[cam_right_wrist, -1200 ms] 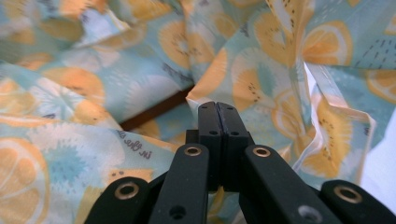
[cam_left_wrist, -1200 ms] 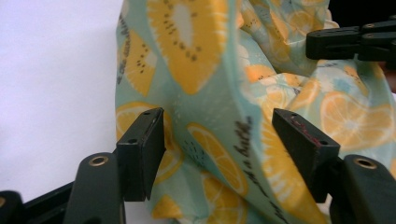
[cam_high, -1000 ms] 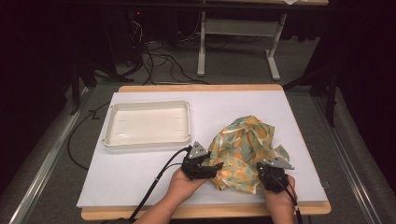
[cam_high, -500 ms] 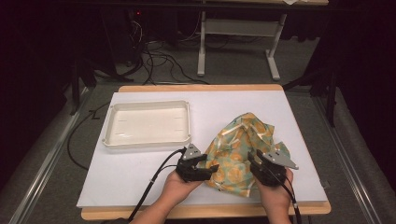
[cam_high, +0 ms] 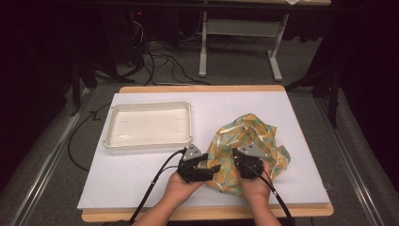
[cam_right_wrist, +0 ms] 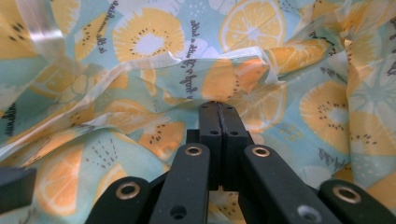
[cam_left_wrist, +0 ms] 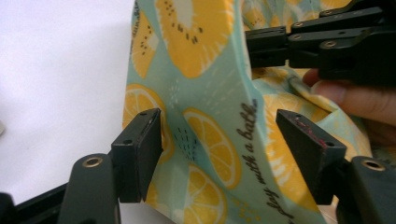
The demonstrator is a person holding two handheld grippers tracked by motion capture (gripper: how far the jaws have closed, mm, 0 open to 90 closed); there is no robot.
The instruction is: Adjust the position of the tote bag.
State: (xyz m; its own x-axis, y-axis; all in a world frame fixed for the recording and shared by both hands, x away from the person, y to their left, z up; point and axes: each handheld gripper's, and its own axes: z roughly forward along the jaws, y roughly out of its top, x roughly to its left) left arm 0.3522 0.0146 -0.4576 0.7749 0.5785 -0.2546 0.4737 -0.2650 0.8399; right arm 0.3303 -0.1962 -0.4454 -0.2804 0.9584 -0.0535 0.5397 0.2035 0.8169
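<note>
On the tabletop's [cam_high: 141, 188] near right part lies the crumpled fruit-print bag [cam_high: 256, 136], its near edge hidden under both hands. Left gripper [cam_left_wrist: 219, 140]: jaws spread wide, a raised fold of bag between them. Right gripper [cam_right_wrist: 219, 116]: jaws pressed together against the bag; whether film is caught between them is hard to tell. White tray [cam_high: 113, 136] sits well left.

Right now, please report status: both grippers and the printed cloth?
Left gripper open, jaws astride a cloth fold. Right gripper shut on cloth. White tray apart, nothing in the way.
</note>
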